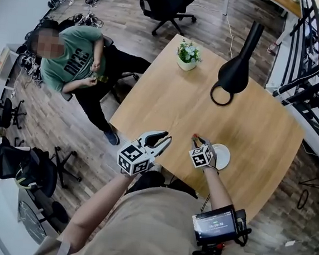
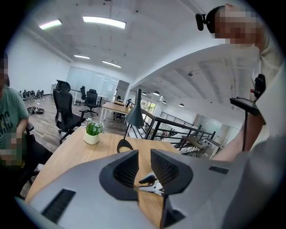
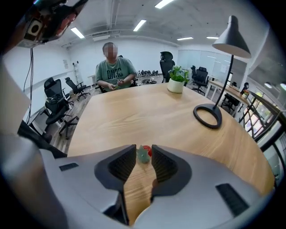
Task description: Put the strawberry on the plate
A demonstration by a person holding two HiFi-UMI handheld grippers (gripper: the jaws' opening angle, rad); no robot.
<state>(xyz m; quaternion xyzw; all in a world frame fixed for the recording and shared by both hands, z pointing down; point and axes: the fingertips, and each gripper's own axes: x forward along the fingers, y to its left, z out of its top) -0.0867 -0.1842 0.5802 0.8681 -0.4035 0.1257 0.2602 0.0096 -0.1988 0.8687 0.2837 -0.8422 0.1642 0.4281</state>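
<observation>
A small red strawberry (image 3: 145, 152) with a green leafy top sits between the tips of my right gripper (image 3: 144, 151), which is shut on it just above the wooden table (image 1: 168, 100). In the head view the strawberry (image 1: 195, 137) shows as a red speck at that gripper's (image 1: 197, 139) tip, near the table's front edge. The white round plate (image 1: 224, 156) lies on the table just to the right of that gripper. My left gripper (image 1: 164, 137) hovers at the table's front edge, left of the right one. Its jaws (image 2: 144, 163) stand slightly apart with nothing between them.
A black desk lamp (image 1: 235, 70) stands on the table's far right and a small potted plant (image 1: 187, 55) at its far end. A person (image 1: 76, 60) sits past the table's left corner. Office chairs (image 1: 163, 4) stand around, and a black railing (image 1: 315, 83) runs along the right.
</observation>
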